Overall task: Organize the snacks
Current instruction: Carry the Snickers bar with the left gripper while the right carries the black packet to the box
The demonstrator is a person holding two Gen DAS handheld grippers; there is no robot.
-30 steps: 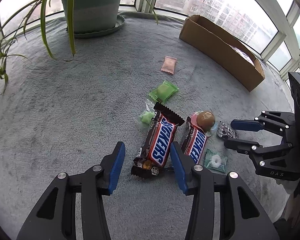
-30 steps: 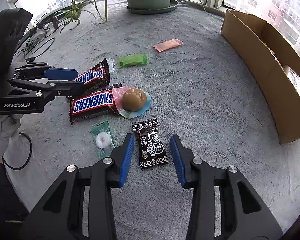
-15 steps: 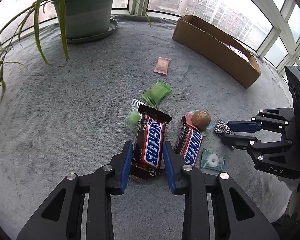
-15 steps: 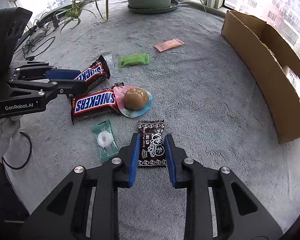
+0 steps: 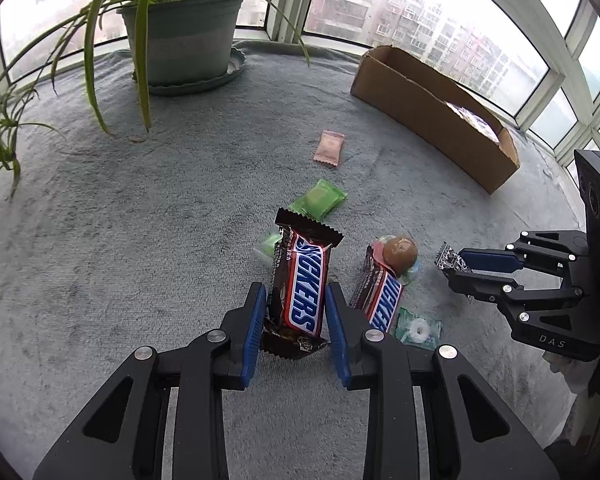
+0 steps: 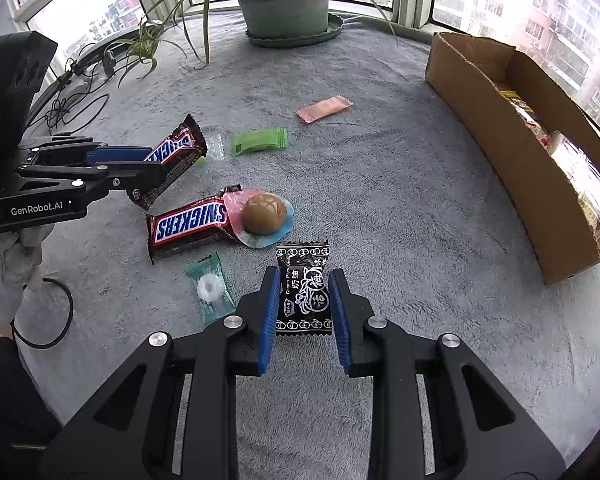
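In the left wrist view, the left gripper (image 5: 296, 322) is clamped on a brown Snickers chocolate bar (image 5: 300, 286), its blue pads pressed against both long sides of the wrapper, whose far end tilts up off the grey fleece-covered surface (image 5: 140, 248). A small pale green candy (image 5: 269, 245) lies half hidden behind that bar, and a square green wrapped sweet (image 5: 319, 199) sits just beyond it, with a pink sachet (image 5: 329, 148) further on toward the long open cardboard box (image 5: 432, 112). To the right lies a second Snickers bar (image 5: 382, 296) with a brown egg-shaped sweet on clear film (image 5: 399, 251) resting on its far end and a teal packet holding a white ring mint (image 5: 418, 327) just beside its near end. The right gripper (image 5: 454, 266) shows at the right edge, holding a black wrapper. A green potted plant (image 5: 180, 36) stands at the back. In the right wrist view, the right gripper (image 6: 305, 300) is closed on a black cream plum candy packet (image 6: 303, 288), gripped by its sides. The mint packet (image 6: 210, 290) lies close to its left, the egg sweet (image 6: 265, 214) and second bar (image 6: 192, 224) just ahead. The left gripper (image 6: 156, 160) holds its bar (image 6: 174, 152) raised at an angle. The green sweet (image 6: 260, 141) and pink sachet (image 6: 324, 109) lie between the grippers and the plant pot (image 6: 284, 0); the box (image 6: 480, 120) at right already holds packets. Black cables (image 6: 72, 96) trail at far left.
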